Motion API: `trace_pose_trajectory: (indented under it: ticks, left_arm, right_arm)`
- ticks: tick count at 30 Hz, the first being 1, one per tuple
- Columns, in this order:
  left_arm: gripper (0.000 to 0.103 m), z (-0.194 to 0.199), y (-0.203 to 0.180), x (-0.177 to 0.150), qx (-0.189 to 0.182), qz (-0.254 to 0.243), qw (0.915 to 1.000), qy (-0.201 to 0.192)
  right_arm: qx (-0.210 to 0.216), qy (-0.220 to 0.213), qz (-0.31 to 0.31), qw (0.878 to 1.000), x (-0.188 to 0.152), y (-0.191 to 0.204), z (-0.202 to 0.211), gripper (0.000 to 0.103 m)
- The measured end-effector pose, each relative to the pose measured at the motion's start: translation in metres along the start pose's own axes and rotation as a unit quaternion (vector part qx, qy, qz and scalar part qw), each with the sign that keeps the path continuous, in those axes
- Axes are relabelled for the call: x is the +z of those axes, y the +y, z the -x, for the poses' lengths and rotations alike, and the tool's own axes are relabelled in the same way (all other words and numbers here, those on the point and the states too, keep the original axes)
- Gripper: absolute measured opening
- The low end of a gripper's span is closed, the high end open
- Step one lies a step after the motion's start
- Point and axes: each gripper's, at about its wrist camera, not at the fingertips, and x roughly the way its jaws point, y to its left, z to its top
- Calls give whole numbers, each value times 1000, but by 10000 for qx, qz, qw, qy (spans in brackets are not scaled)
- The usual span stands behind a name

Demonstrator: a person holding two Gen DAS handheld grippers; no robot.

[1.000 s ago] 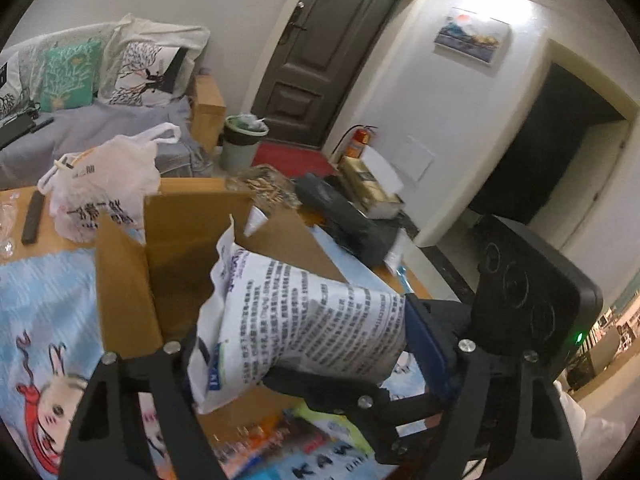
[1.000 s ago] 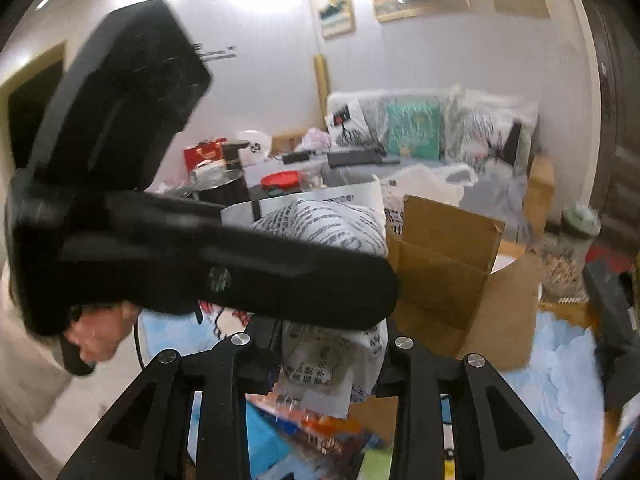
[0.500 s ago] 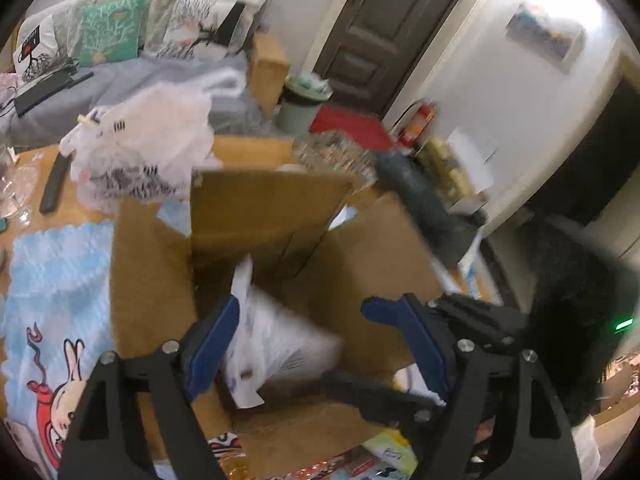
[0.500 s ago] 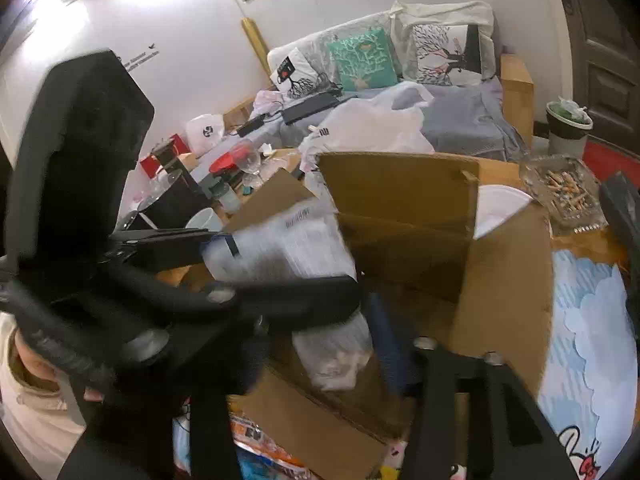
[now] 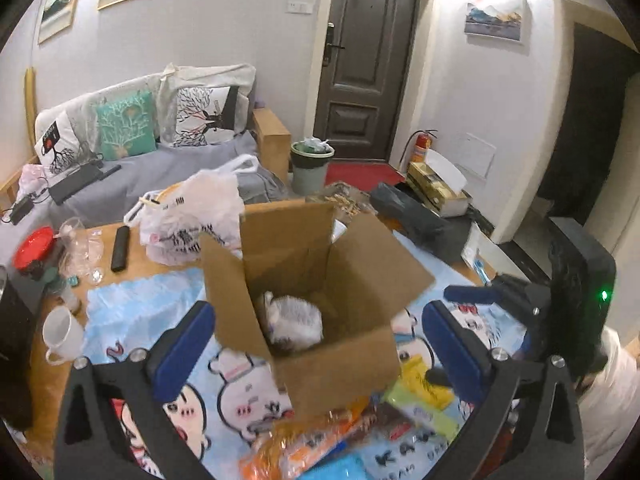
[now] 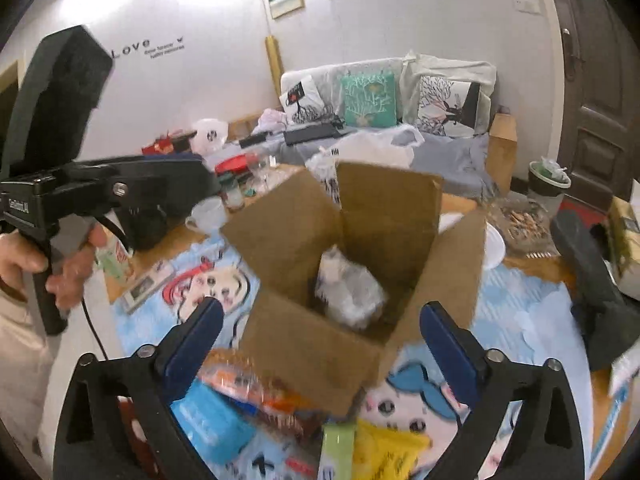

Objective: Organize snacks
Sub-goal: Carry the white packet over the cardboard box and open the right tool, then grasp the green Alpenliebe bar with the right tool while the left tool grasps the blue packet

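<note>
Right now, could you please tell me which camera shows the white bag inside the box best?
The left wrist view: the white bag lies sharp in the box. The right wrist view shows it blurred.

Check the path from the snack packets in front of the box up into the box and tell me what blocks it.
Nothing visible blocks it. The cardboard box stands open, flaps up, holding only one white bag. The snack packets lie against its near wall; both grippers have just opened, empty.
</note>
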Motion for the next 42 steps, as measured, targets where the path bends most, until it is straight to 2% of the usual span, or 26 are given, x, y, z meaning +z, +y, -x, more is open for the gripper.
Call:
trace_pose_trajectory:
  ticks: [3, 6, 9, 11, 13, 17, 18, 19, 23, 25, 32, 39, 42]
  left_arm:
    - [103, 6, 0, -29, 16, 15, 9999, 129]
    - [103, 2, 2, -54, 122, 67, 9997, 210]
    - [103, -4, 1, -80, 358, -5, 9989, 314]
    - [103, -9, -3, -95, 451, -71, 9983, 375]
    - [103, -13, -7, -105, 413, -50, 9982, 439]
    - [103, -14, -14, -127, 265, 95, 9983, 513]
    - [103, -15, -15, -130, 244, 118, 9983, 521]
    - [103, -16, -17, -136, 226, 169, 9981, 540]
    - [103, -20, -17, -159, 176, 478, 9962, 703]
    - [103, -23, -16, -171, 153, 623, 9948, 797]
    - [102, -50, -24, -204, 172, 843, 9896, 1152]
    - [102, -62, -27, -206, 471, 795, 9898, 1086]
    - [87, -68, -26, -208, 660, 705, 9890, 1122]
  right_arm:
    - [-250, 104, 71, 9996, -24, 7, 13, 100]
    - [-808, 72, 162, 9966, -56, 13, 28, 101]
    - [-711, 441, 246, 9962, -86, 16, 26, 99]
    - [-768, 639, 266, 9946, -108, 18, 21, 94]
    - [-782, 818, 354, 9929, -127, 19, 13, 78]
    - [-715, 1167, 242, 9903, -150, 17, -12, 60]
    - [-736, 1215, 225, 9896, -154, 16, -17, 53]
    - [-819, 1255, 227, 9884, -158, 15, -21, 46]
    - [-1019, 1220, 374, 9866, -165, 17, -25, 33]
    - [-1107, 1230, 488, 9850, -165, 21, -26, 21]
    - [-1117, 1107, 630, 9855, -169, 28, -22, 21]
    - [-988, 1058, 489, 9883, -166, 25, -17, 21]
    - [-965, 1021, 459, 9890, -165, 24, -15, 21]
